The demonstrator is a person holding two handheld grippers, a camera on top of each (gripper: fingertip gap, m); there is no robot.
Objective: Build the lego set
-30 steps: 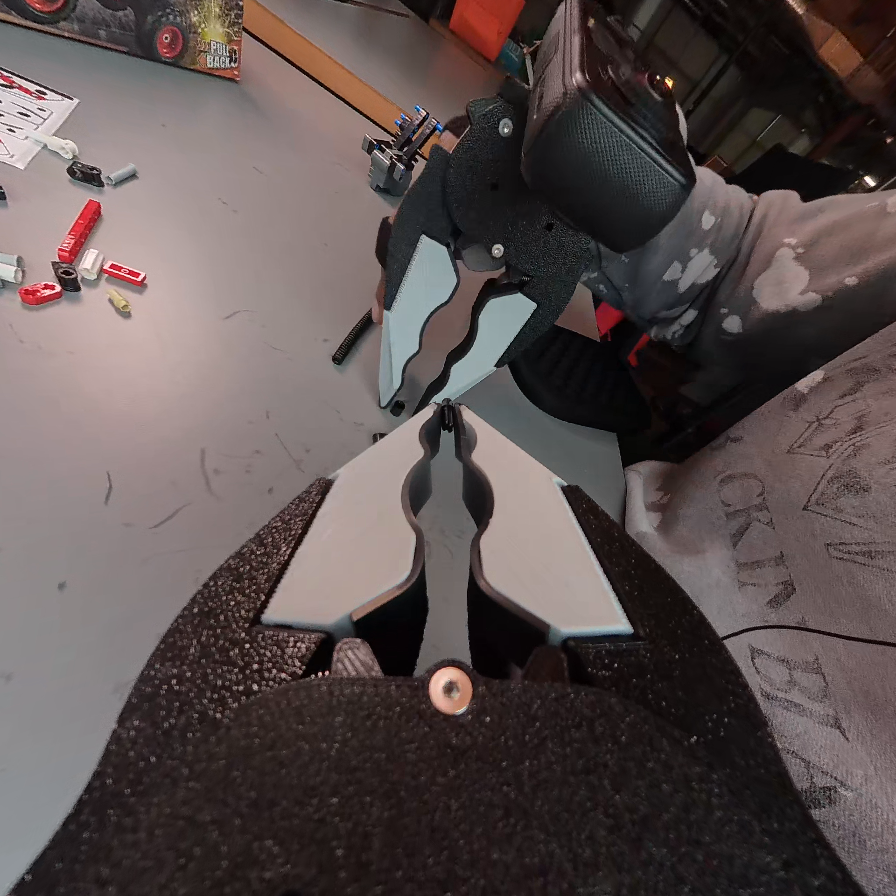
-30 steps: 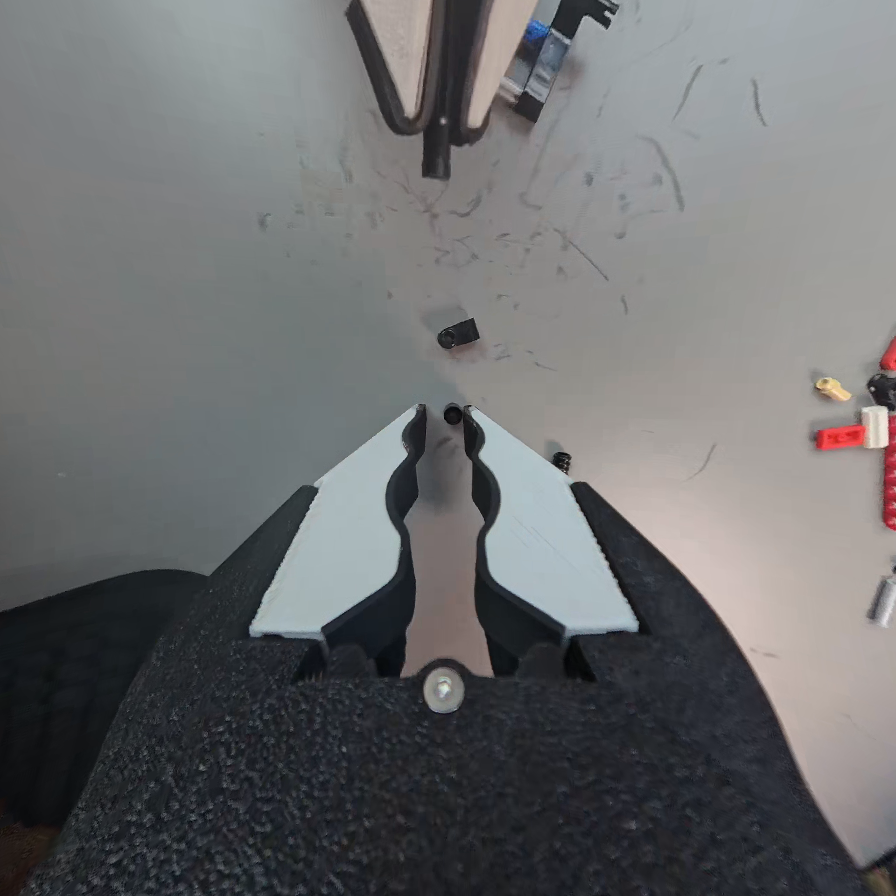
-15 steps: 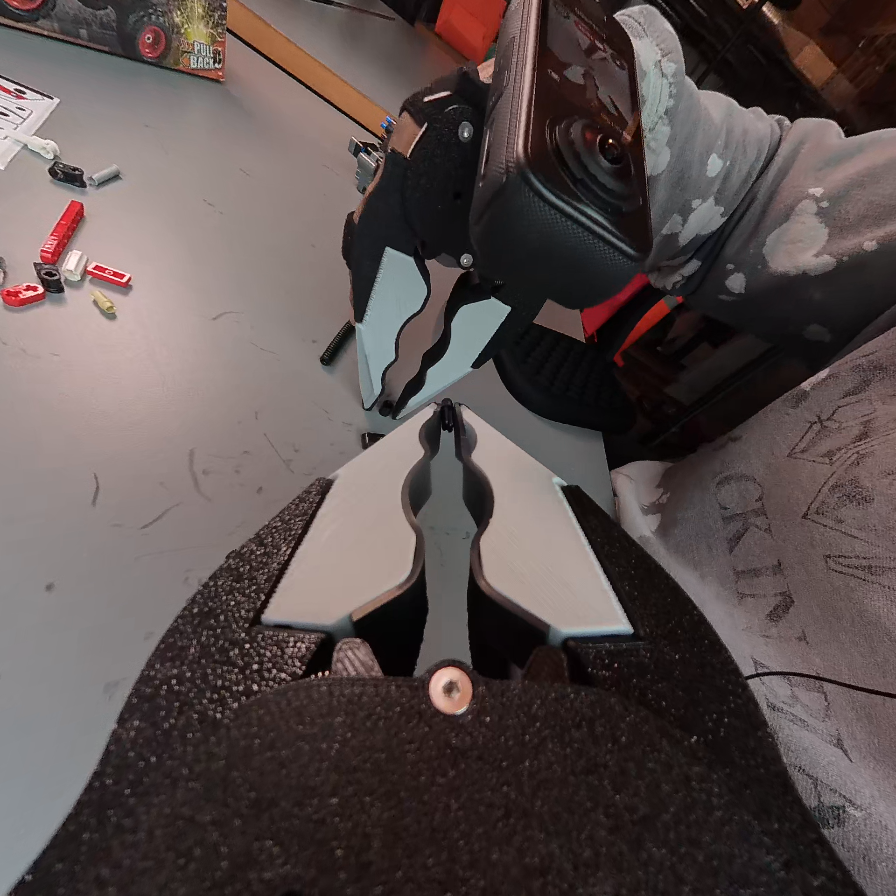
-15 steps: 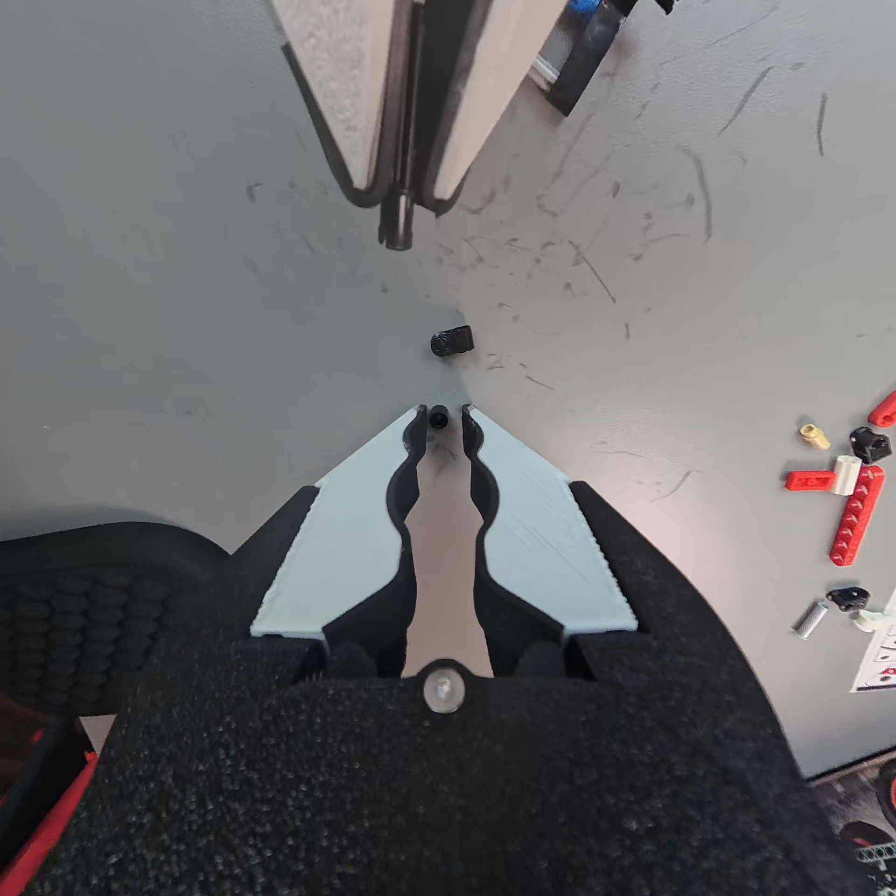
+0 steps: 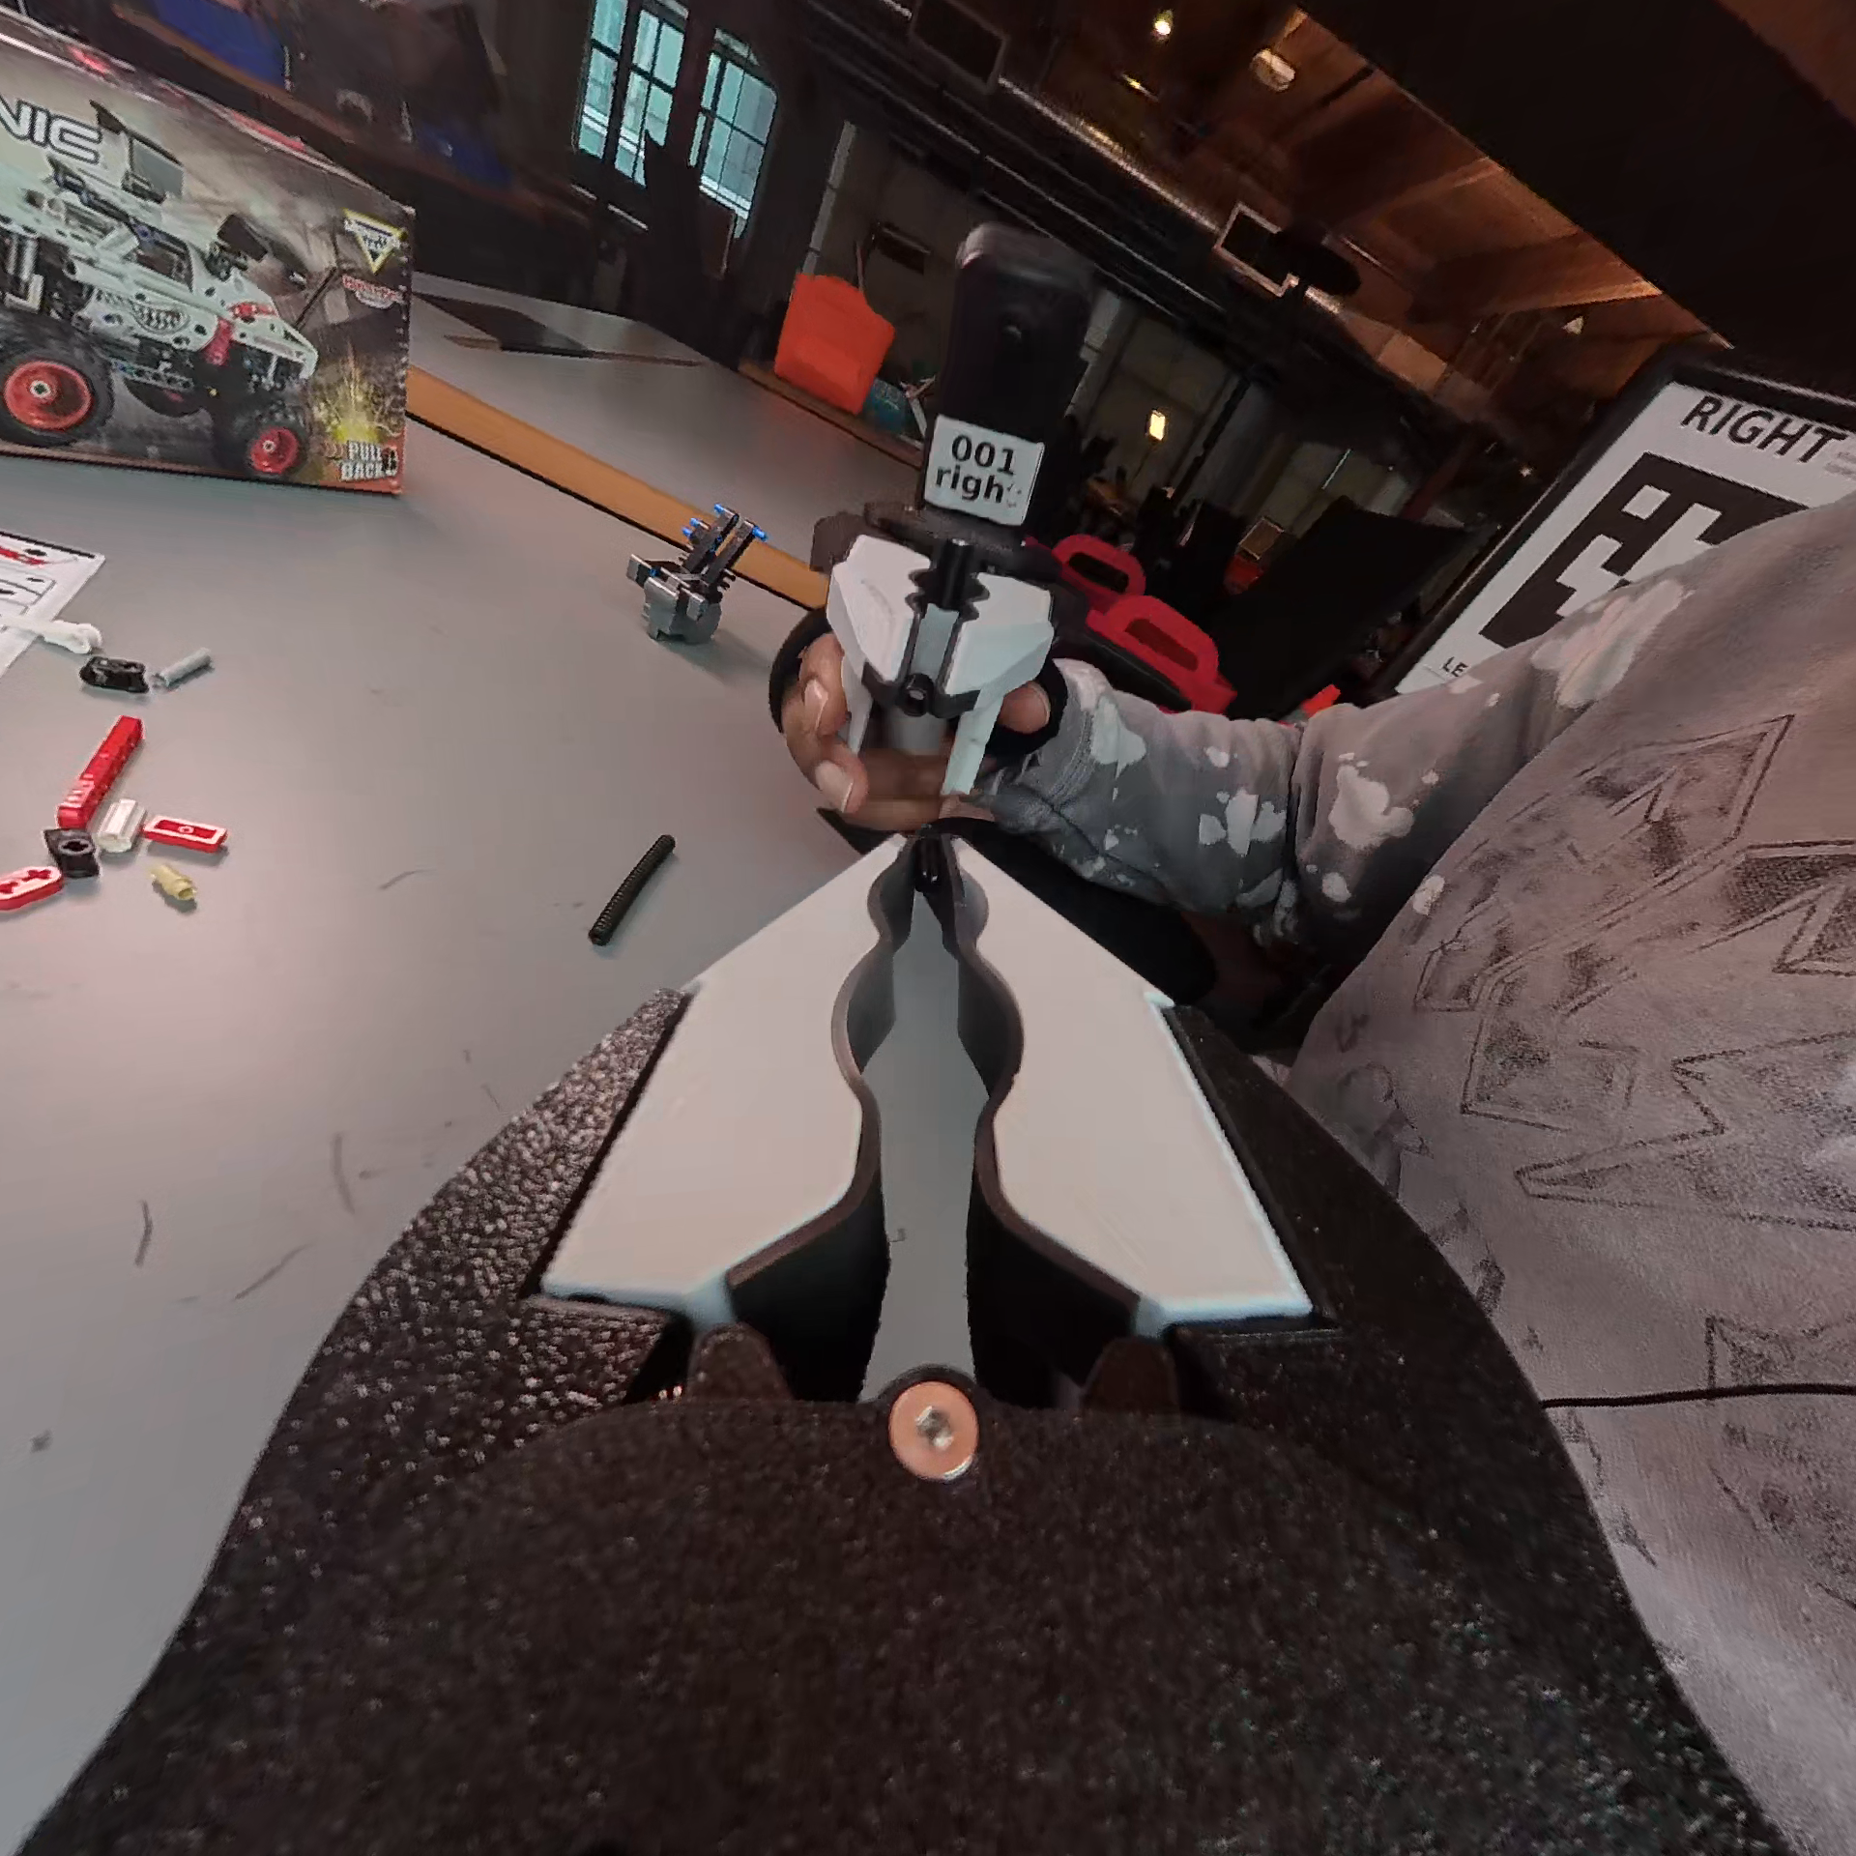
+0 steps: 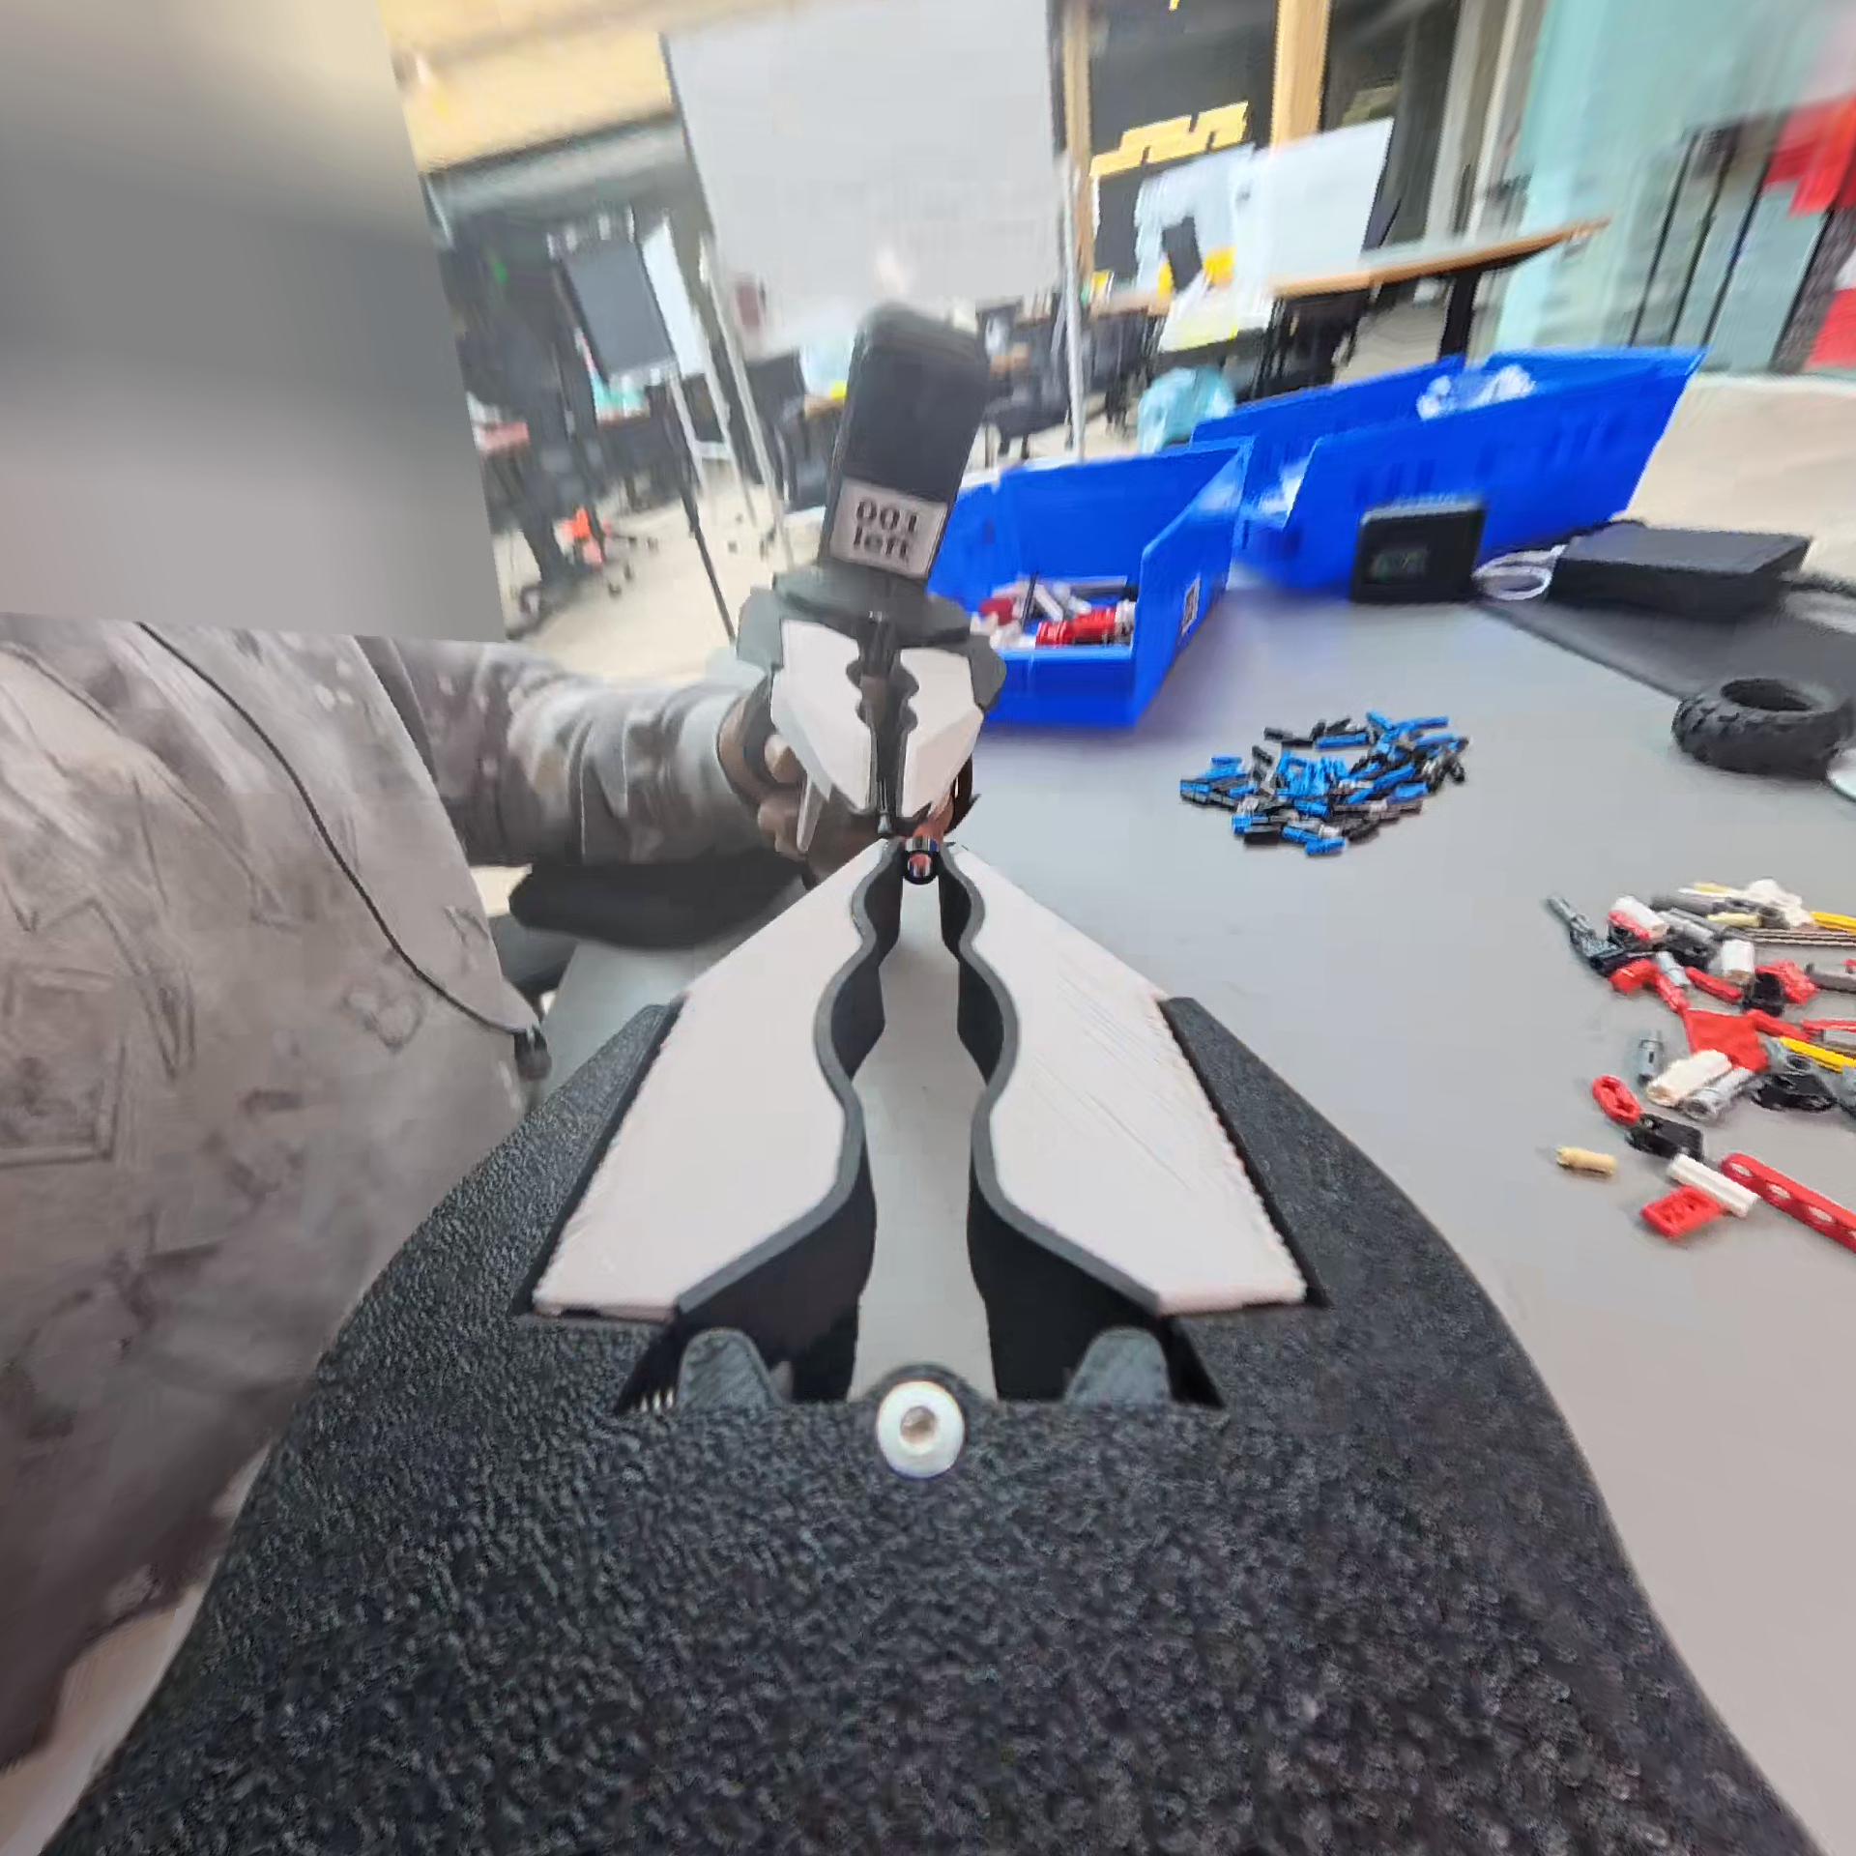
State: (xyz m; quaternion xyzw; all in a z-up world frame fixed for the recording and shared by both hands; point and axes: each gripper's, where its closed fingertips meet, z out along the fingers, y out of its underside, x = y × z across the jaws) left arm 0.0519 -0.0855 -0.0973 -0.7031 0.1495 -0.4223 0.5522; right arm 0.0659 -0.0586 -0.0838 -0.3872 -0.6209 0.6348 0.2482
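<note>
My left gripper is shut on a thin black axle, pinched at the fingertips. My right gripper is shut on a small black ring-shaped connector. Both are held above the grey table and face each other, tips almost touching. The right wrist view shows the left gripper with the axle running along its closed fingers. The left wrist view shows the right gripper with the connector between its fingers.
The set's box, a small grey sub-assembly with blue pins, a black ribbed hose and red and white parts lie on the table. Blue bins, a pile of pins, a tyre and mixed parts lie beyond.
Both grippers rose from pointing down at the table to level and now face each other. Each kept hold of its black piece. The loose black connector on the table is out of view.
</note>
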